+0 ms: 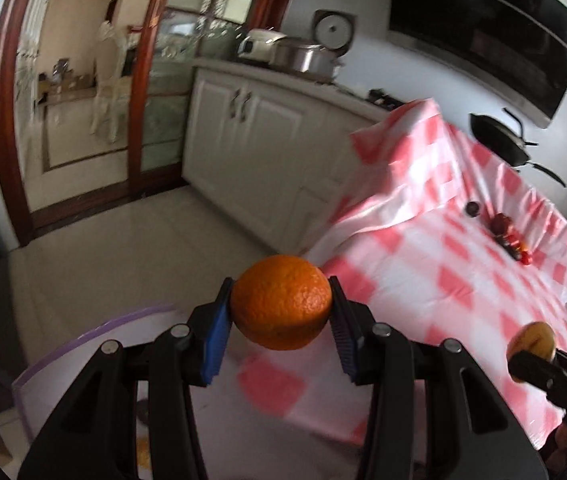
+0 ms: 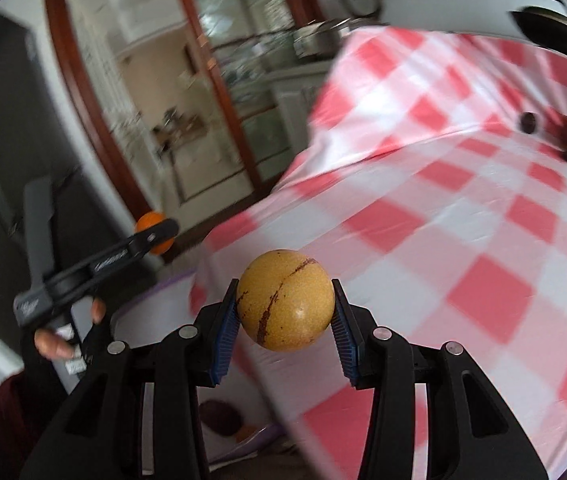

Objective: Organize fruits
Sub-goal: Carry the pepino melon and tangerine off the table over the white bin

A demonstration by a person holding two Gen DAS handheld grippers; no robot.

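Over checked cloth (image 1: 463, 264), dimpled glossy orange (image 1: 281, 302)

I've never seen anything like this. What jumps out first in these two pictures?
Two fruits held in mid-air: an orange clamped in the left gripper, and a yellow fruit with brown streaks clamped in the right gripper. Behind them spreads a pink-and-white checked tablecloth, with a small cluster of dark red fruits near its far edge.
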